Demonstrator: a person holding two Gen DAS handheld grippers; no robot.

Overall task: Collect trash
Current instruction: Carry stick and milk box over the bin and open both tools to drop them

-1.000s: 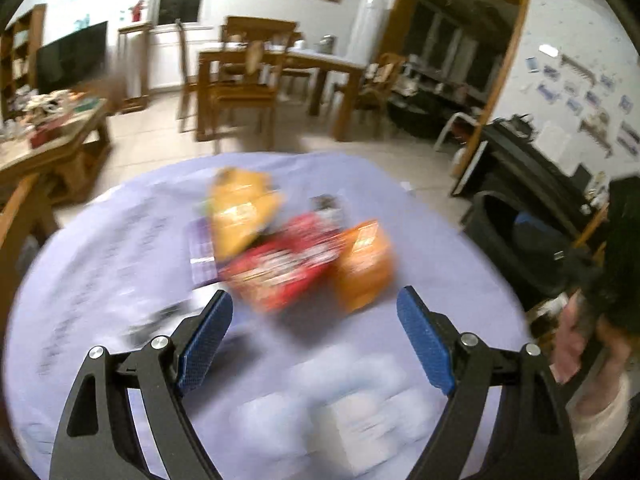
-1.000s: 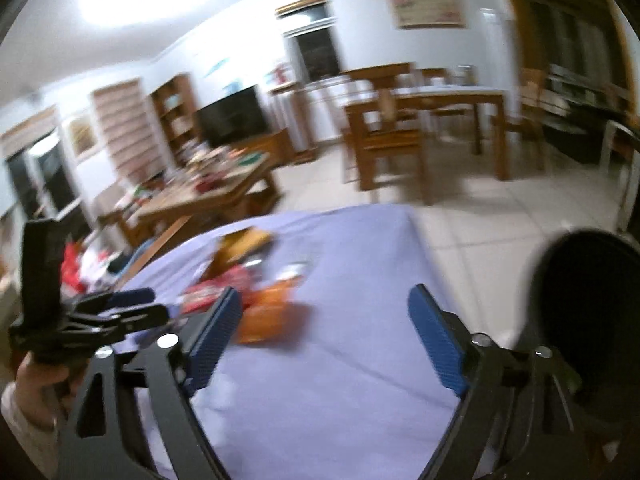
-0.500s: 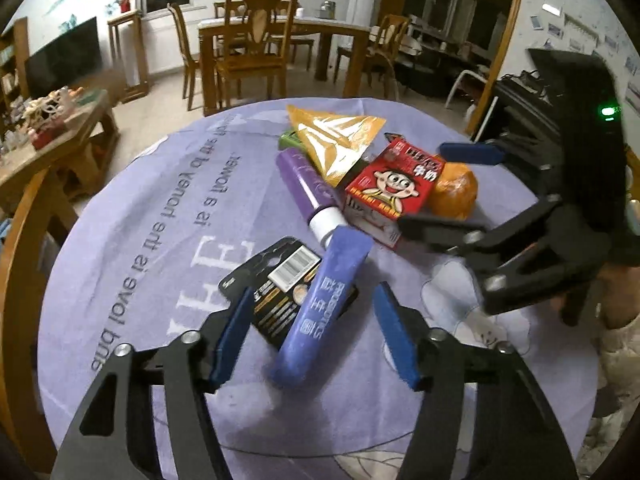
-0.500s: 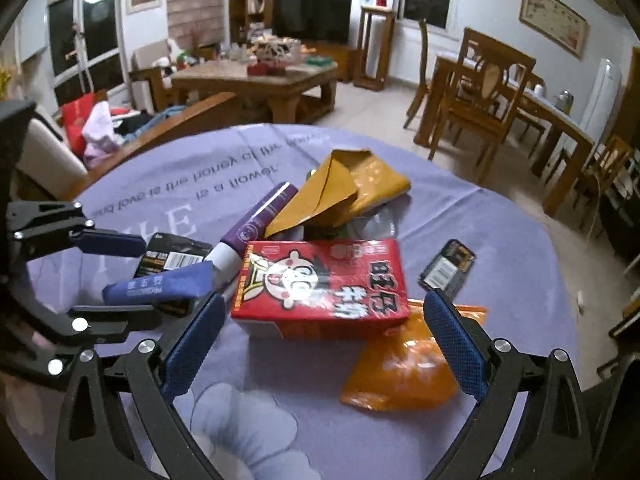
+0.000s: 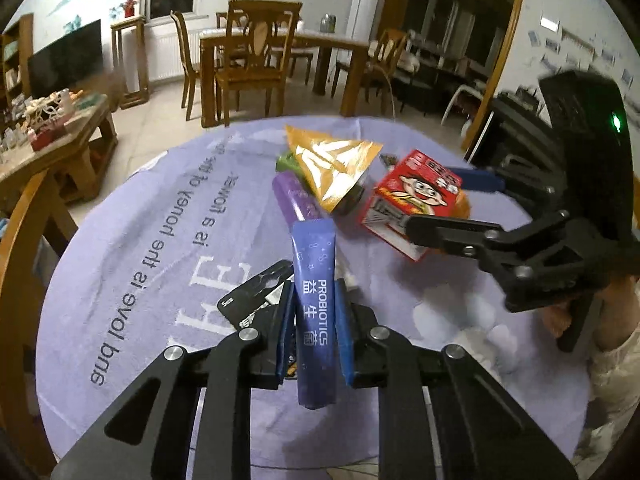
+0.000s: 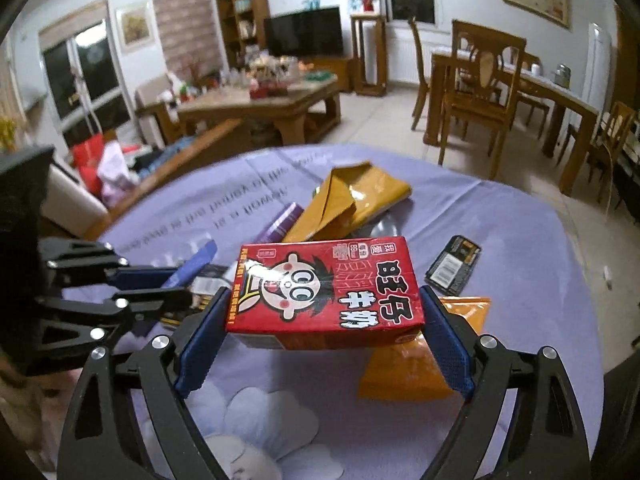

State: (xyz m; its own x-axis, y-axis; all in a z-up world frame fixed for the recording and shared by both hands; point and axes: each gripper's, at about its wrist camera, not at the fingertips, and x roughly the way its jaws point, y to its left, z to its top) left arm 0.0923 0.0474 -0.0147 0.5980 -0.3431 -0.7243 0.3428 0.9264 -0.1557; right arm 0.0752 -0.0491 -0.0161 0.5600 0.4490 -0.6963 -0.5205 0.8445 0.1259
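Left wrist view. The left gripper (image 5: 314, 320) has just closed its blue fingers (image 5: 285, 322) on a blue probiotics sachet (image 5: 314, 304), which stands lengthwise between them, its far end pointing at the pile of trash. Beneath the sachet lies a black card package (image 5: 248, 300) on the counter (image 5: 160, 240), which is covered by a lilac cloth printed with text. Farther off are a purple tube (image 5: 294, 200), a gold foil wrapper (image 5: 332, 160) lying over the tube's far end, and a red milk carton (image 5: 412, 200). The right gripper (image 5: 444, 204) enters from the right, one finger on either side of that carton.

Right wrist view. The right gripper (image 6: 320, 328) has its fingers (image 6: 202, 336) wide apart, having just narrowed a little, with the red milk carton (image 6: 328, 288) spanning the gap; both fingers meet the carton's ends. An orange pouch (image 6: 416, 364) lies partly under the carton, and a small black packet (image 6: 454, 266) sits just beyond it to the right. The left gripper (image 6: 176, 280) appears at the left, clamped on the blue probiotics sachet (image 6: 196, 262).
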